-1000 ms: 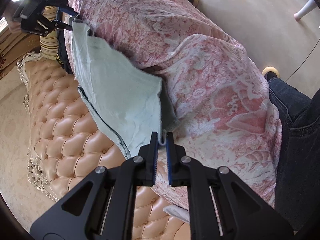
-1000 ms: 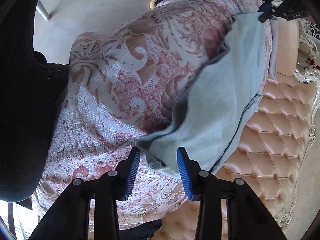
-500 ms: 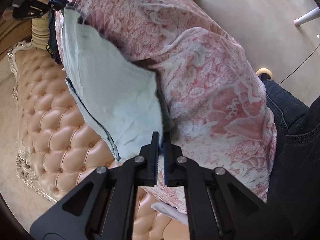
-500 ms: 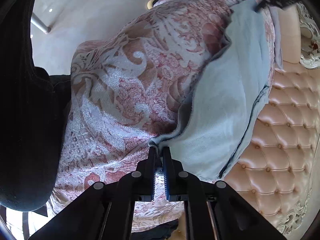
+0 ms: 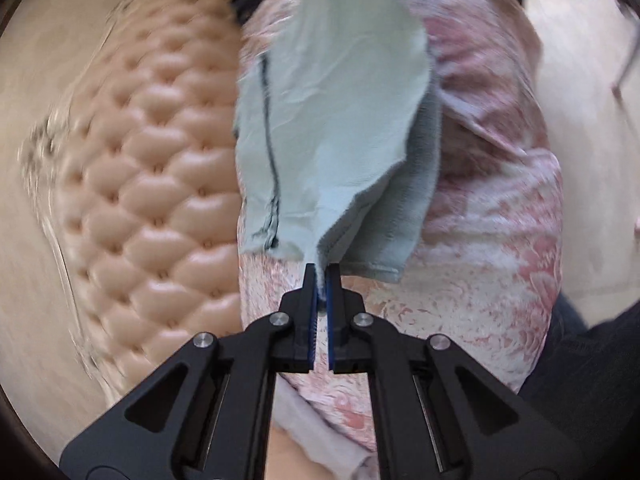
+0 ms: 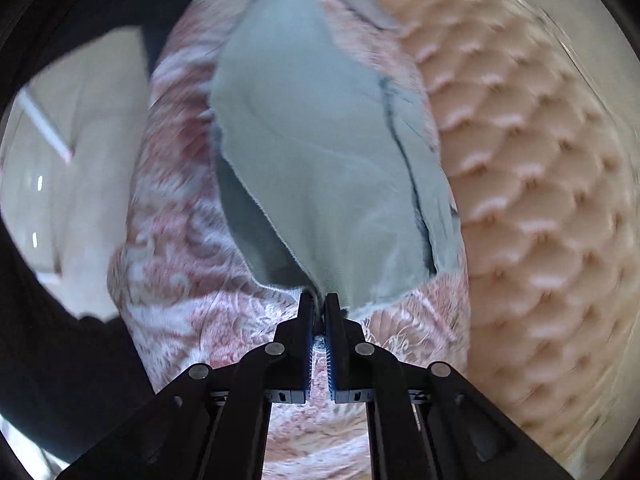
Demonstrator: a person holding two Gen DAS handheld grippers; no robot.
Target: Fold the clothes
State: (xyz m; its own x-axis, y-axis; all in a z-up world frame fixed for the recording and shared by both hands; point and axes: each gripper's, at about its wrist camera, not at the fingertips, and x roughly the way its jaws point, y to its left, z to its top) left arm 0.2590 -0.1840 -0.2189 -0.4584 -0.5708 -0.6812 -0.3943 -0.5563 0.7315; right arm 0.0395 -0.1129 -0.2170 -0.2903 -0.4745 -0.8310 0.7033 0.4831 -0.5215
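1. Garment (image 5: 332, 120): pale blue-green cloth with a dark seam line, lying along a pink patterned cover (image 5: 492, 208); its near end was raised off the cover, showing a grey underside.
2. Left gripper (image 5: 321, 276): jaws closed on a corner of the garment, cloth pinched between the blue pads.
3. Right gripper (image 6: 318, 300): jaws closed on another corner of the garment (image 6: 320, 160), edge caught between the pads.
4. Cover (image 6: 180, 240): draped over a rounded form, floral pattern in pink and white, garment on top of it.
5. Sofa (image 5: 152, 184): tufted peach upholstery just beside the cover; in the right wrist view it (image 6: 528, 200) sat on the opposite side.
6. Both views blurred; pale floor (image 5: 592, 160) beyond the cover.
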